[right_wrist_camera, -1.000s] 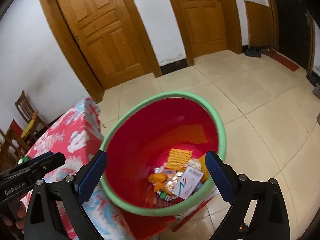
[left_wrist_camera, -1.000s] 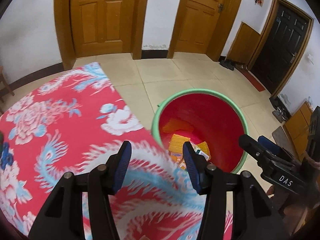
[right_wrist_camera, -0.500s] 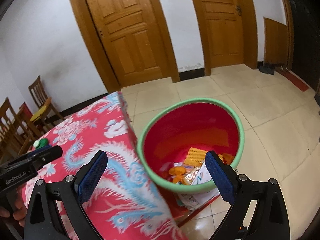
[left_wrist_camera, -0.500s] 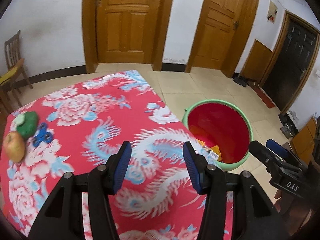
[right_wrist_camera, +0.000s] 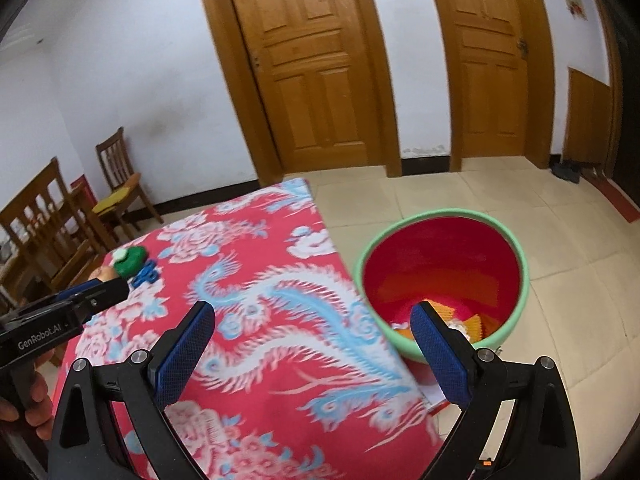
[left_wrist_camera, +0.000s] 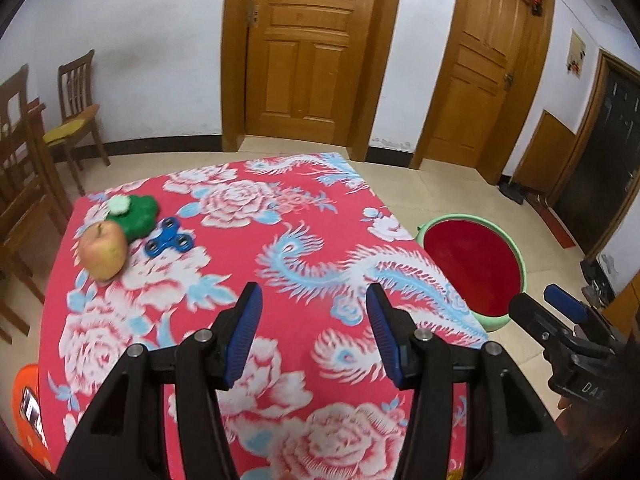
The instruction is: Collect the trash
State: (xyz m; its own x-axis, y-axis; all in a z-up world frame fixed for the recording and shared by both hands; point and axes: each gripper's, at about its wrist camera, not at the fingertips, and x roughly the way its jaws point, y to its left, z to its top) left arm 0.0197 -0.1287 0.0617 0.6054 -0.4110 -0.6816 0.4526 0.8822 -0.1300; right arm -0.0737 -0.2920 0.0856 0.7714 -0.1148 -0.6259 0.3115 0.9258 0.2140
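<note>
Now both tongs gape empty — left tongs [left_wrist_camera: 314, 334] nearer the apple [left_wrist_camera: 102, 249] and green lump [left_wrist_camera: 135, 216] far-left on the surface [left_wrist_camera: 280, 240]; right tongs [right_wrist_camera: 312, 354] nearer the bin [right_wrist_camera: 520, 264].

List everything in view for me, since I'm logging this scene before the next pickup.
Apple: one, red-yellow, table's far left corner.
Green object with white cap: one, behind the apple.
Fidget spinner: one, blue, right of the apple.
Tablecloth: one, red with floral print, covering the table.
Bin: one, red with green rim, on the floor right of the table, trash inside.
Chairs: several, wooden, left wall.
Doors: two wooden, far wall; one dark, at the right.
Orange object: one, lower left, unclear.
Left gripper: jaws open, empty.
Right gripper: jaws open, empty.
</note>
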